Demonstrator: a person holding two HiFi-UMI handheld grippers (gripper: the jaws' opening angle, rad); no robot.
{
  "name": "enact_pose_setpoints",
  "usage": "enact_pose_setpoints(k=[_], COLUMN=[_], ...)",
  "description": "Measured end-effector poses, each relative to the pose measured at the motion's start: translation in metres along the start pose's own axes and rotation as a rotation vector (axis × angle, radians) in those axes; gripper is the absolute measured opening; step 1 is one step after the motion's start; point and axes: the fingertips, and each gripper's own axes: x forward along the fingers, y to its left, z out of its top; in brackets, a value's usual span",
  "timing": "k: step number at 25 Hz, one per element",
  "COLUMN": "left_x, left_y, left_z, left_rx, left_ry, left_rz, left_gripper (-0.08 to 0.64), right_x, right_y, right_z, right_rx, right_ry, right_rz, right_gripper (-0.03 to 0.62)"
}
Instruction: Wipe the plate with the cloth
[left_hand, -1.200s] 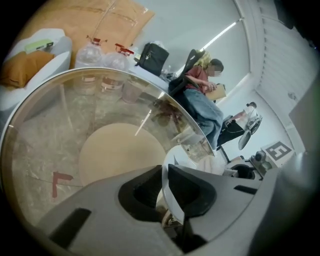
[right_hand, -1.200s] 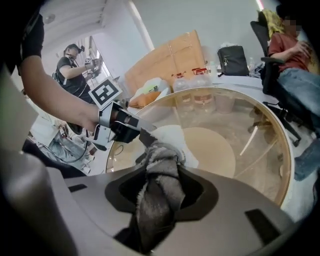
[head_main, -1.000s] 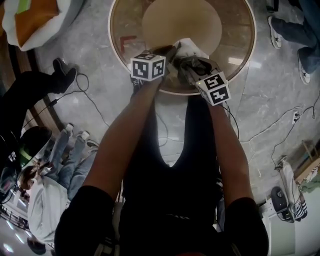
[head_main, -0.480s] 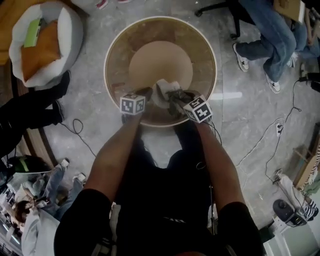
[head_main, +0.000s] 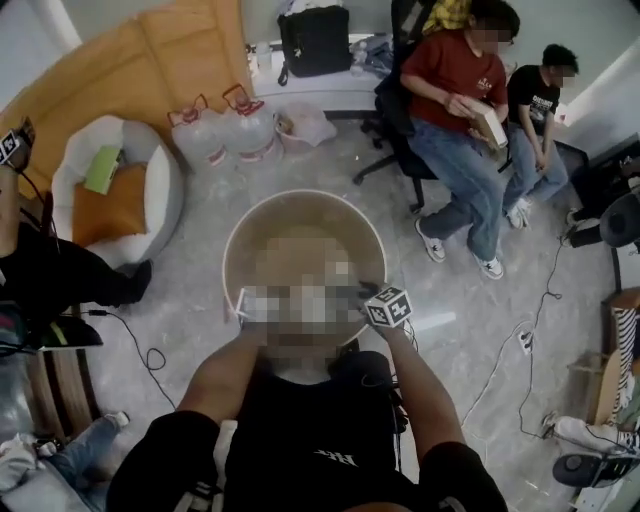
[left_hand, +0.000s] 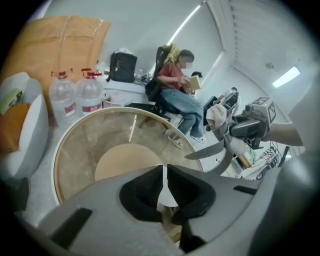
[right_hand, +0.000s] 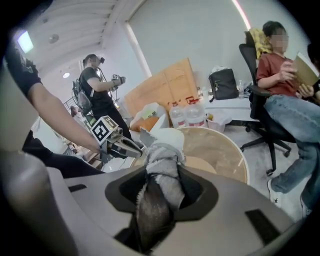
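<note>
The left gripper (left_hand: 163, 170) has just been closing its jaws, now a narrow gap pinching the rim of the white plate (left_hand: 168, 196) above the round table (left_hand: 82, 150); the right gripper (right_hand: 160, 167) clamps the grey cloth (right_hand: 161, 155) over the same table, just beside the plate.

Right hand-held gripper (right_hand: 161, 192) fills the bottom of the frame, jaws clamped on a bunched grey-white cloth (right_hand: 161, 167) that sticks up out of them. Cloth's top end overlaps a white plate (right_hand: 167, 136); contact can't be judged. Left hand-held gripper (right_hand: 135, 149) comes in from the left, marker cube on top, its tip at the plate's edge, a bare arm (right_hand: 47, 112) behind it. Round desk (right_hand: 220, 145) with a pale rim below. Behind: water bottles (right_hand: 187, 115), black bag (right_hand: 223, 84), orange board (right_hand: 165, 87). Seated person in red (right_hand: 272, 70) on the right, standing person in black (right_hand: 97, 95) on the left.
</note>
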Motion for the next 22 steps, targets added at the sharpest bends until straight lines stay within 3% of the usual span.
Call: enact_pose_setpoints(k=[4, 9, 13, 22], left_x=[-0.037, -0.079, -0.109, -0.185], left_y=[-0.031, -0.054, -0.084, -0.142], left_z=[0.022, 0.063, 0.077, 0.139], left_rx=[0.082, 0.160, 0.241, 0.288], left_ry=[-0.058, -0.159, -0.254, -0.506], left_rz=[-0.027, -0.065, -0.089, -0.147], left_gripper=[0.016, 0.008, 0.006, 0.006], right_x=[-0.034, -0.062, -0.084, -0.129], right_y=[0.018, 0.032, 0.051, 0.106], right_z=[0.013, 0.057, 0.078, 0.117], right_rx=[0.036, 0.064, 0.043, 0.012], right_ry=[-0.046, -0.142, -0.212, -0.383], right_rz=[0.031, 0.042, 0.064, 0.150], right_gripper=[0.140, 0.140, 0.140, 0.140])
